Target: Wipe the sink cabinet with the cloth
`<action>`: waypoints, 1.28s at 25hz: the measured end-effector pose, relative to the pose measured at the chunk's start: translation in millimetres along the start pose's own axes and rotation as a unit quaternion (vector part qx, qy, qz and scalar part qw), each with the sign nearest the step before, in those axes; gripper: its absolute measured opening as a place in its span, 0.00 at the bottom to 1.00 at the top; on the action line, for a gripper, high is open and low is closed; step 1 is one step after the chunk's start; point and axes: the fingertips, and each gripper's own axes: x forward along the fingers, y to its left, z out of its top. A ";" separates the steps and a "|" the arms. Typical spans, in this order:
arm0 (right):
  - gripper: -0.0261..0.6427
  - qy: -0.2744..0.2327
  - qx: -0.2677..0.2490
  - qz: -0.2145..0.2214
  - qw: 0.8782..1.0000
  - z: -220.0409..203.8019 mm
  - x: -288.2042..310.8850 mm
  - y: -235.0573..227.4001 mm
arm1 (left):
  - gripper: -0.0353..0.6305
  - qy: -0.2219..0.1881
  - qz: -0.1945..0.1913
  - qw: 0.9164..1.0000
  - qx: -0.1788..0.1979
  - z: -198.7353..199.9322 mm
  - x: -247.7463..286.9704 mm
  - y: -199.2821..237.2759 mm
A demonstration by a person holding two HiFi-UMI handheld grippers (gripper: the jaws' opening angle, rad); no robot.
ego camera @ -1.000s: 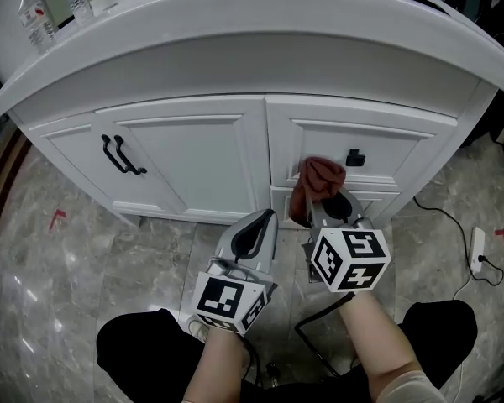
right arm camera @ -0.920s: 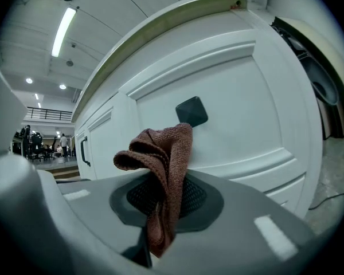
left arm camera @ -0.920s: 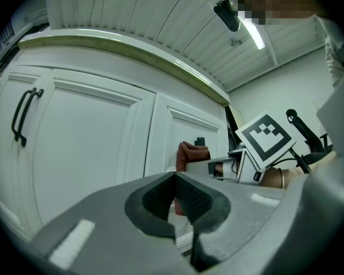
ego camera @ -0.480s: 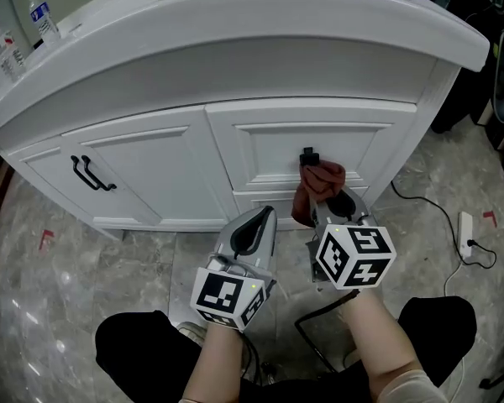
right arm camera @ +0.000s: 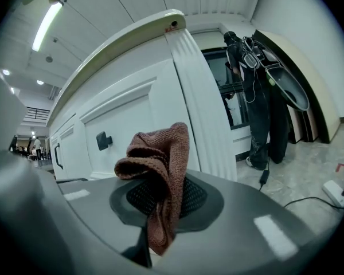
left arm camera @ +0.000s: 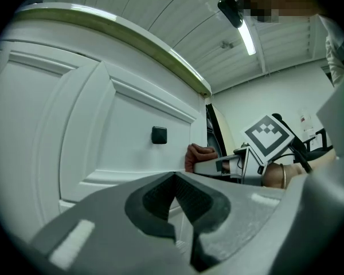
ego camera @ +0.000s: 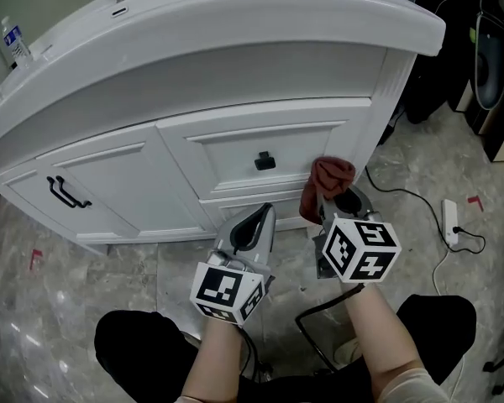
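We are crouching at the right end of the white sink cabinet (ego camera: 235, 82), and every door and drawer on it is shut, so we are seeing nothing of what they hold. The upper drawer (ego camera: 260, 145) is carrying a black knob (ego camera: 265, 160), and that is where we are judging the main risk. The right gripper (ego camera: 334, 206) is clamping only a bunched fold of the reddish-brown cloth (right arm camera: 159, 153), which is standing up just in front of the cabinet's right corner post. Whether it is touching the paint, we cannot tell. Dragging it over the knob or the raised panel edges could tug the cloth free. The bare jaw tips could also be scraping the finish if the bunch is not covering them. The left gripper (left arm camera: 180, 208) is hanging beside it, jaws together on nothing. On the floor to our right, a cable is running to a power strip (ego camera: 450, 217), which we could be snagging if we shuffle over. A bottle (ego camera: 15, 39) is standing on the countertop; its fill is too small to read.
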 end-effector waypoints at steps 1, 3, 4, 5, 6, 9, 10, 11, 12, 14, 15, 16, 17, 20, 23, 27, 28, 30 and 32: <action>0.17 0.001 -0.003 -0.003 1.000 0.1 -1.9 -3.9 | 0.05 0.000 -0.004 1.000 0.000 0.1 3.2 -4.1; 0.17 0.004 -0.006 -0.016 1.000 -1.4 -6.4 -13.8 | 0.05 0.000 -0.011 1.000 -0.001 0.4 7.5 -11.4; 0.16 0.006 -0.003 -0.026 1.000 -2.7 -8.8 -20.9 | 0.05 0.000 -0.014 1.000 -0.002 -0.4 8.5 -14.4; 0.16 0.007 0.001 -0.037 0.999 -4.1 -11.0 -28.5 | 0.05 0.002 -0.016 1.000 -0.003 -2.3 8.9 -16.6; 0.16 0.007 0.005 -0.046 0.999 -5.2 -13.0 -34.6 | 0.05 0.004 -0.016 1.000 -0.003 -5.3 8.7 -17.8; 0.16 0.000 0.000 -0.038 0.999 -9.3 -16.8 -29.9 | 0.05 0.010 -0.007 1.000 0.000 -17.5 2.7 -12.2; 0.16 -0.002 -0.003 -0.024 1.000 -13.3 -16.8 -20.9 | 0.05 0.010 0.000 1.000 0.000 -21.3 -1.7 -7.1; 0.16 -0.002 -0.004 -0.010 1.000 -19.3 -15.8 -10.4 | 0.05 0.010 0.009 1.000 -0.001 -24.4 -7.2 -0.4; 0.16 0.000 -0.005 0.003 1.000 -26.5 -13.7 0.7 | 0.05 0.007 0.021 1.000 -0.003 -26.2 -13.4 7.8; 0.16 0.008 -0.008 0.027 1.000 -42.0 -6.6 24.5 | 0.05 0.001 0.047 0.999 -0.009 -27.1 -27.5 27.2; 0.16 0.013 -0.009 0.041 0.999 -49.6 -1.9 38.2 | 0.05 -0.001 0.060 0.998 -0.012 -27.0 -35.4 37.2; 0.16 0.018 -0.011 0.057 0.998 -57.1 2.9 53.1 | 0.05 -0.002 0.073 0.997 -0.013 -27.3 -43.8 46.8; 0.16 0.023 -0.015 0.073 0.997 -64.7 7.4 68.6 | 0.05 -0.001 0.085 0.996 -0.014 -28.2 -52.6 55.6; 0.16 0.036 -0.029 0.112 0.993 -88.6 19.9 110.3 | 0.05 0.006 0.113 0.993 -0.017 -34.2 -77.9 77.2; 0.16 0.049 -0.036 0.142 0.988 -109.5 34.9 142.3 | 0.05 0.015 0.134 0.991 -0.013 -40.2 -97.0 94.7; 0.16 0.067 -0.055 0.175 0.981 -127.3 51.8 176.6 | 0.05 0.019 0.151 0.988 -0.011 -42.4 -109.5 111.9; 0.16 0.071 -0.057 0.180 0.979 -131.5 55.4 183.5 | 0.05 0.020 0.152 0.988 -0.007 -41.1 -111.3 115.5; 0.16 0.076 -0.057 0.186 0.978 -137.9 63.3 193.6 | 0.05 0.020 0.155 0.988 0.002 -37.7 -113.6 122.9; 0.16 0.076 -0.054 0.189 0.978 -139.7 69.9 198.5 | 0.05 0.019 0.158 0.987 0.003 -36.1 -113.7 129.2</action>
